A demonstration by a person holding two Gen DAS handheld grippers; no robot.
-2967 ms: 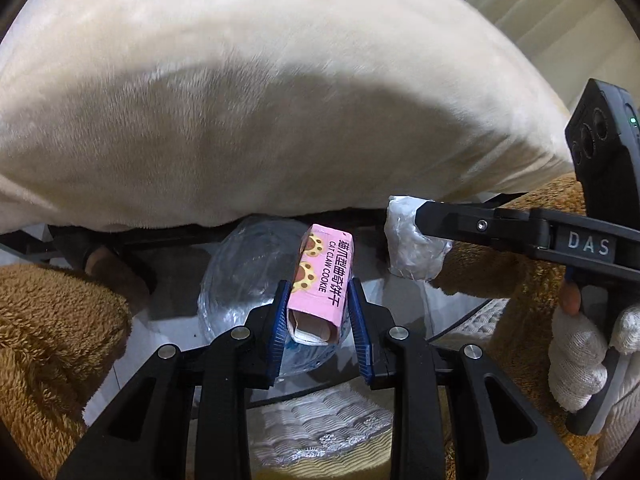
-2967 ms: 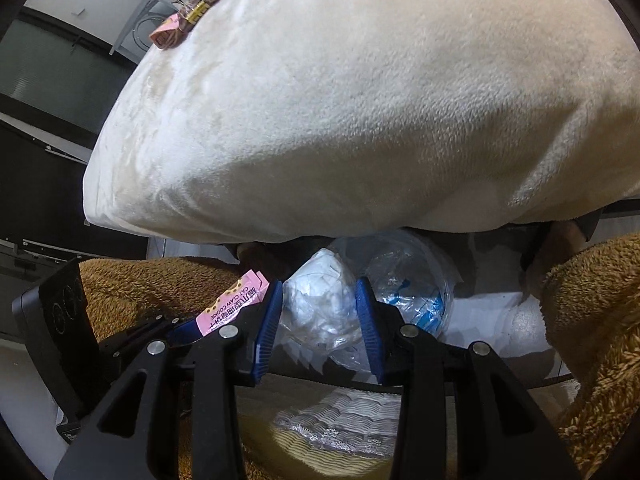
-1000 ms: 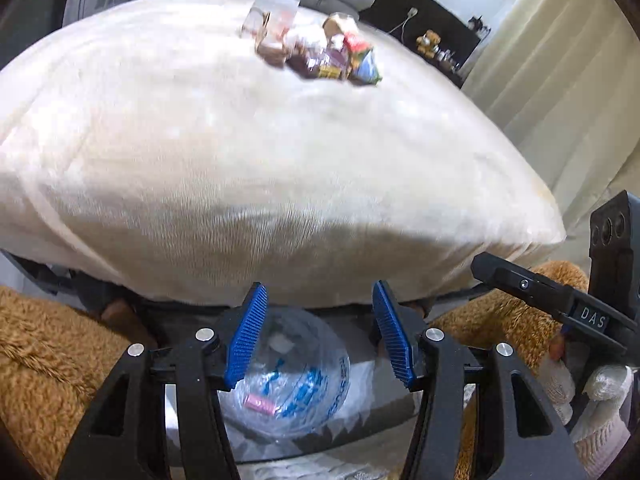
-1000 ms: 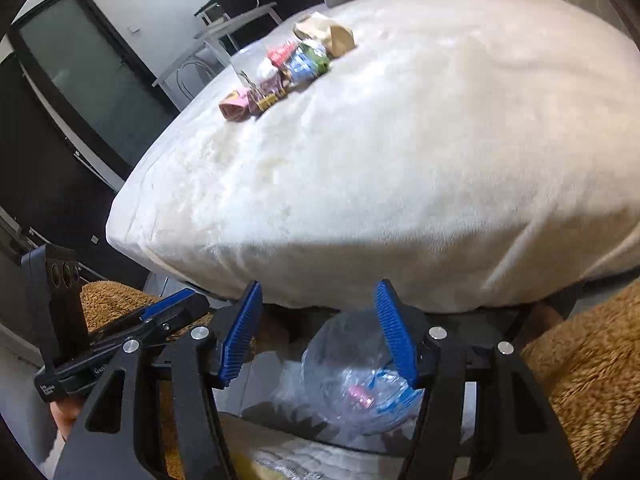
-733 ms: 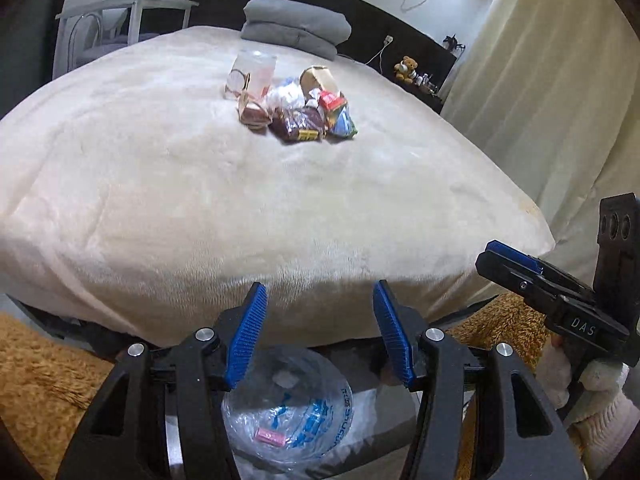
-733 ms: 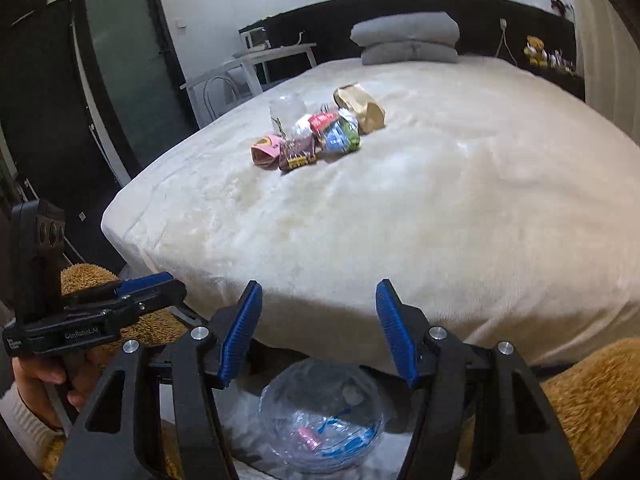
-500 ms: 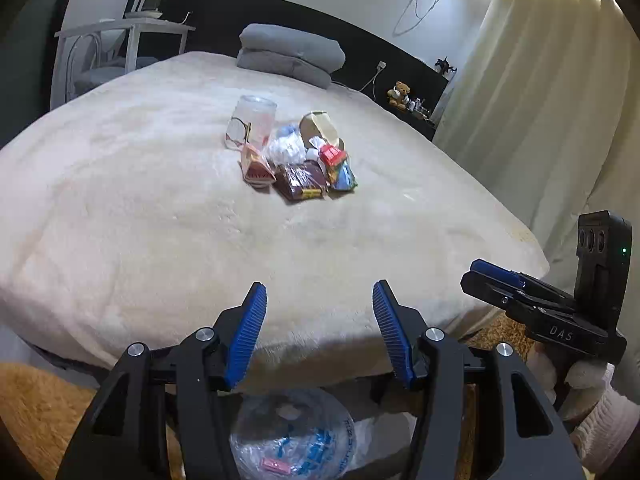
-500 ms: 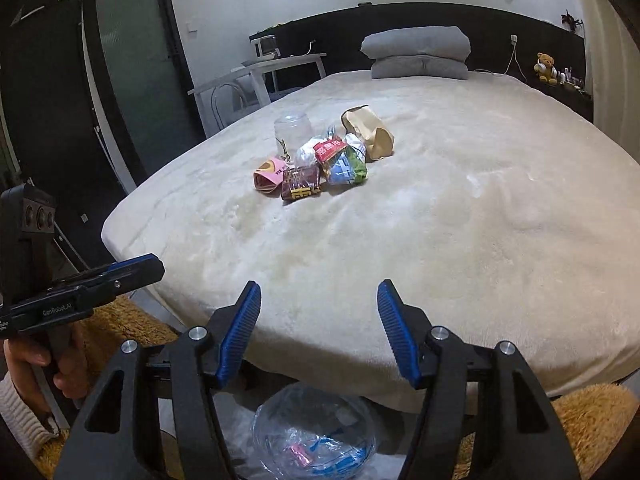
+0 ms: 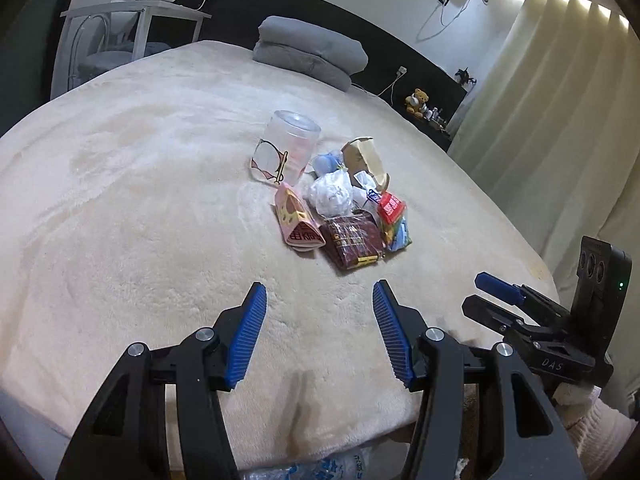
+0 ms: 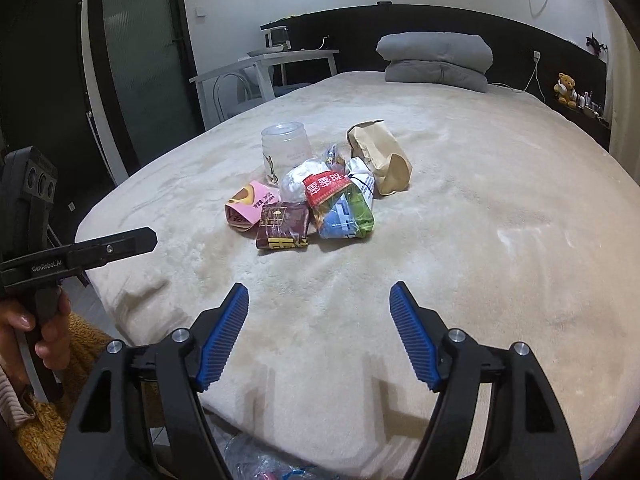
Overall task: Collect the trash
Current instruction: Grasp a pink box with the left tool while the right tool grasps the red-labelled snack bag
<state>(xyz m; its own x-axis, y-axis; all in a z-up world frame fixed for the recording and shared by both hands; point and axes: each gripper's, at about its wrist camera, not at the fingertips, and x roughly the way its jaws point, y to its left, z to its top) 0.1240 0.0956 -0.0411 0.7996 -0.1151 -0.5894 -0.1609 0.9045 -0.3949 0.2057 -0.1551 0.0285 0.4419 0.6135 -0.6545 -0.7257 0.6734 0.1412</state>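
Observation:
A pile of trash lies on the cream bed (image 9: 140,216): a clear plastic cup (image 9: 289,150) (image 10: 286,150), a pink carton (image 9: 298,222) (image 10: 250,206), a dark red wrapper (image 9: 352,242) (image 10: 284,226), a white crumpled wad (image 9: 332,196), a red and green packet (image 10: 344,210) and a brown paper bag (image 10: 380,156). My left gripper (image 9: 318,328) is open and empty, short of the pile. My right gripper (image 10: 318,332) is open and empty, also short of it. A clear bag of collected trash (image 10: 264,466) shows below the bed edge.
Folded grey pillows (image 9: 312,58) lie at the head of the bed. A white side table (image 10: 272,68) stands at the far left, curtains (image 9: 560,128) at the right. The right gripper (image 9: 532,328) shows in the left wrist view; the left gripper (image 10: 84,254) in the right.
Both grippers dropped the pink carton and the white wad into the clear bag, opened, then rose from below the bed edge to face the pile on top.

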